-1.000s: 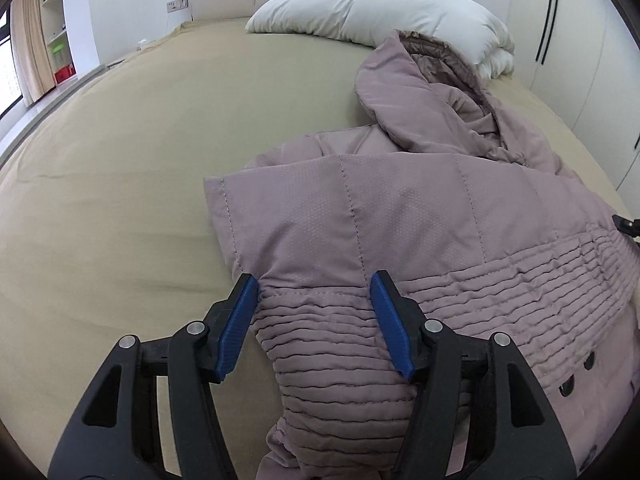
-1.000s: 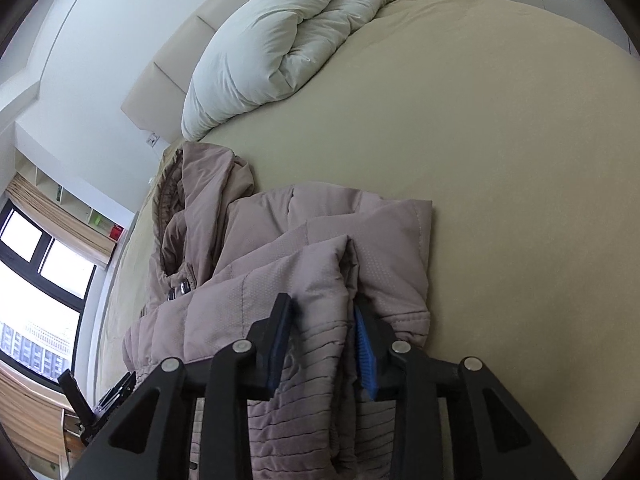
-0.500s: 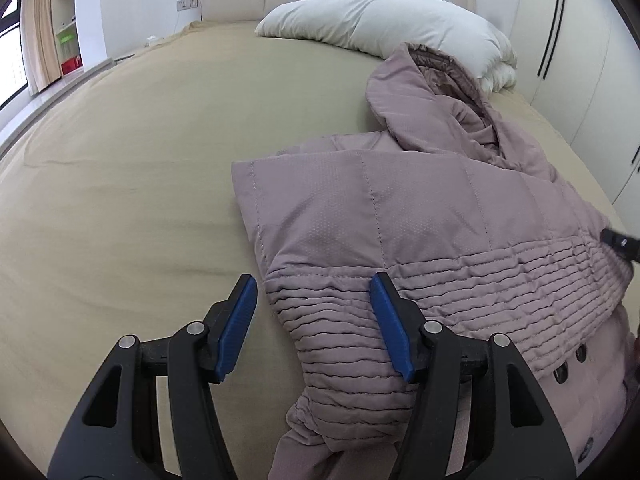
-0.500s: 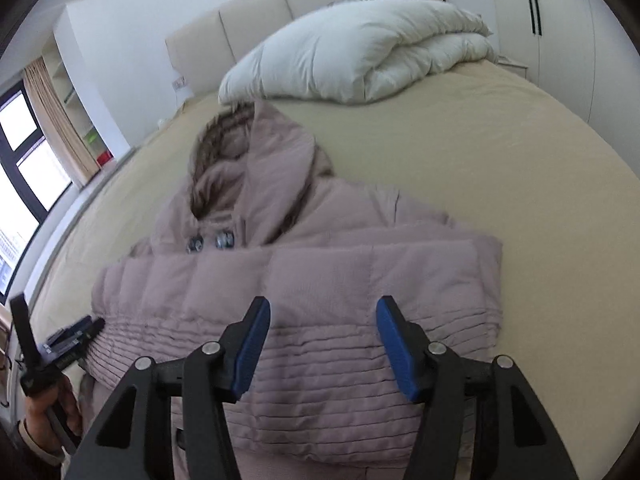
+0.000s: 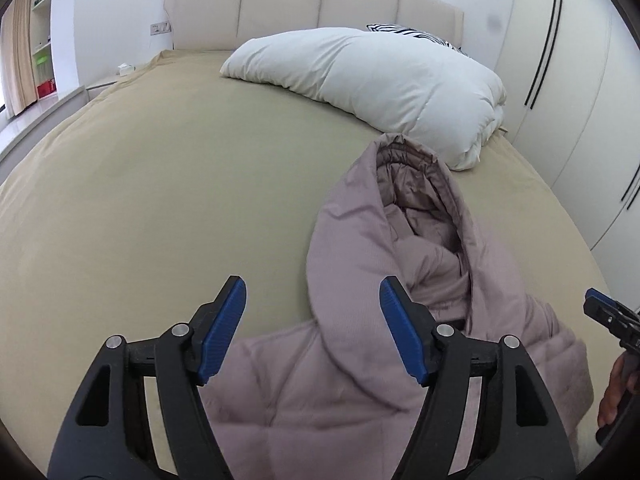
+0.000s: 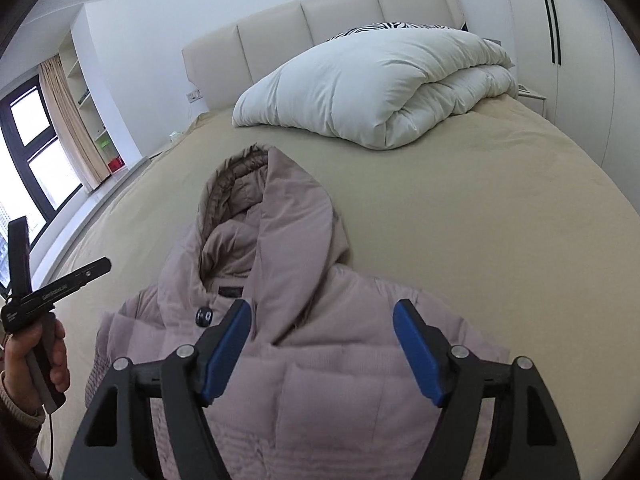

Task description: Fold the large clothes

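both claws have let go of the coat (image 6: pixel 320 380) and lifted off. left claw (image 5: pixel 312 330) and right claw (image 6: pixel 322 346) are both empty, jaws opening, nothing pinched. a second ago each was down at the quilted hem. coat now lies below and ahead of both claws on the bed (image 5: pixel 160 200), sides folded in, hood (image 6: pixel 256 216) straight ahead, still flat out. likely next: fold hood down.

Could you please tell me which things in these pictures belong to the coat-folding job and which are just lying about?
Belong to the job:
- mauve padded coat with hood
- left gripper, jaws opening, nothing between
- right gripper, jaws opening, nothing between
- bed, the work surface

Just lying about:
- white duvet
- striped pillow
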`<act>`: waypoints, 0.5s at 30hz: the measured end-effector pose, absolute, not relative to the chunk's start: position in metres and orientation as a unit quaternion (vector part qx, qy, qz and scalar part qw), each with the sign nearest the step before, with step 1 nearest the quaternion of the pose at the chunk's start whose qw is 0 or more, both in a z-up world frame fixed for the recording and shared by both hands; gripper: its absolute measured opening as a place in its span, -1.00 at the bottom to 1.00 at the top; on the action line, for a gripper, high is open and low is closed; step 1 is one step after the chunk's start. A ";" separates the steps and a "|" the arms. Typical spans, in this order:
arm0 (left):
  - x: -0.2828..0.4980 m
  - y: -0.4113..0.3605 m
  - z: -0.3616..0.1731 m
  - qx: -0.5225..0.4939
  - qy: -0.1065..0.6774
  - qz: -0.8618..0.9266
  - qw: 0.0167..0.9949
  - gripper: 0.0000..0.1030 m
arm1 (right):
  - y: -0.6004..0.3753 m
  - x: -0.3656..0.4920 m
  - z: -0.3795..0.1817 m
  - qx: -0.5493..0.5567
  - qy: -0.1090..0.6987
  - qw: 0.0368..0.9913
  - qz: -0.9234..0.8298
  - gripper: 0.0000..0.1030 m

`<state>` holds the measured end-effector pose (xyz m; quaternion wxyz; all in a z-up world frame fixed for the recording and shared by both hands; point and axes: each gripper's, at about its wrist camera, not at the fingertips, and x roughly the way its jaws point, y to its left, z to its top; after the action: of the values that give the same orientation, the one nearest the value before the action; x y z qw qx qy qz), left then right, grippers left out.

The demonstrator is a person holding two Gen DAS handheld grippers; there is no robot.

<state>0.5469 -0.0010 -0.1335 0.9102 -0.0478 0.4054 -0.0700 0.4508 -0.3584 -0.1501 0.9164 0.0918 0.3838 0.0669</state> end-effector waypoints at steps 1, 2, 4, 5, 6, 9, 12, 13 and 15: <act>0.565 -0.008 -0.134 -0.049 0.412 -0.070 0.907 0.32 | -0.358 0.466 -0.148 0.096 0.387 0.914 0.067 0.48; 0.578 -0.015 -0.135 -0.046 0.415 -0.072 0.906 0.32 | -0.357 0.478 -0.147 0.098 0.393 0.912 0.069 0.48; 0.605 -0.028 -0.142 -0.033 0.424 -0.068 0.902 0.32 | -0.354 0.509 -0.148 0.107 0.408 0.903 0.078 0.48; 0.617 -0.034 -0.146 -0.028 0.426 -0.070 0.901 0.32 | -0.355 0.524 -0.148 0.116 0.413 0.900 0.075 0.48; 0.630 -0.043 -0.152 -0.021 0.430 -0.070 0.900 0.32 | -0.355 0.538 -0.150 0.128 0.416 0.898 0.073 0.48; 0.656 -0.054 -0.166 -0.014 0.440 -0.070 0.895 0.32 | -0.350 0.578 -0.155 0.153 0.423 0.890 0.078 0.48; 0.670 -0.061 -0.174 -0.005 0.438 -0.070 0.896 0.32 | -0.333 0.613 -0.163 0.140 0.440 0.883 0.087 0.48; 0.677 -0.064 -0.178 -0.001 0.438 -0.071 0.896 0.32 | -0.326 0.623 -0.168 0.133 0.450 0.879 0.088 0.48; 0.683 -0.065 -0.182 0.003 0.440 -0.074 0.895 0.32 | -0.315 0.638 -0.177 0.124 0.460 0.875 0.086 0.48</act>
<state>0.6833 -0.0650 -0.1820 0.8952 0.0026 0.4395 -0.0742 0.6378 -0.3146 -0.1766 0.8750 0.1242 0.4599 0.0862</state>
